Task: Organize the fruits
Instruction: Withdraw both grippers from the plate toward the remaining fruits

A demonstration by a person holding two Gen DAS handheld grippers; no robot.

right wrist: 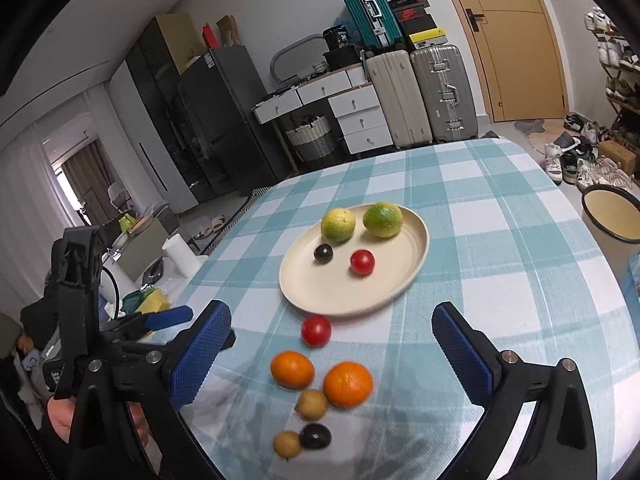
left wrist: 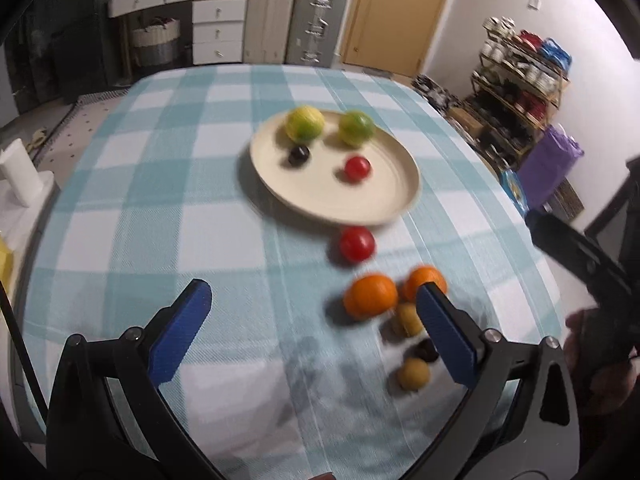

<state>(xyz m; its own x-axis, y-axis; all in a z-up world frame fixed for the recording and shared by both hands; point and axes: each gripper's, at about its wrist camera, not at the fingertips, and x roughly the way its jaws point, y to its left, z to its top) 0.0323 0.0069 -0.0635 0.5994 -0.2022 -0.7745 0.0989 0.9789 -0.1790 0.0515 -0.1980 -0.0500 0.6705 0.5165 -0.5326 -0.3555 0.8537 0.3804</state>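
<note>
A cream plate (left wrist: pixel 320 208) (right wrist: pixel 352 308) on the checked cloth holds two yellow-green citrus (right wrist: pixel 338 224), a dark plum (right wrist: pixel 323 253) and a red tomato (right wrist: pixel 362 262). In front of it lie a loose tomato (left wrist: pixel 357 244) (right wrist: pixel 316 330), two oranges (left wrist: pixel 370 295) (right wrist: pixel 348 383), two small yellow-brown fruits (right wrist: pixel 312 404) and a dark fruit (right wrist: pixel 316 436). My left gripper (left wrist: pixel 312 294) is open over bare cloth, its right finger beside the oranges. My right gripper (right wrist: pixel 331 316) is open and holds nothing; in its view the loose fruits lie between its fingers.
A cream bucket (right wrist: pixel 612 220) stands off the table's right side. A white roll (right wrist: pixel 180 256) (left wrist: pixel 16 172) and clutter sit by the left edge. Each gripper appears at the edge of the other's view, with a hand (left wrist: pixel 580 328) on it.
</note>
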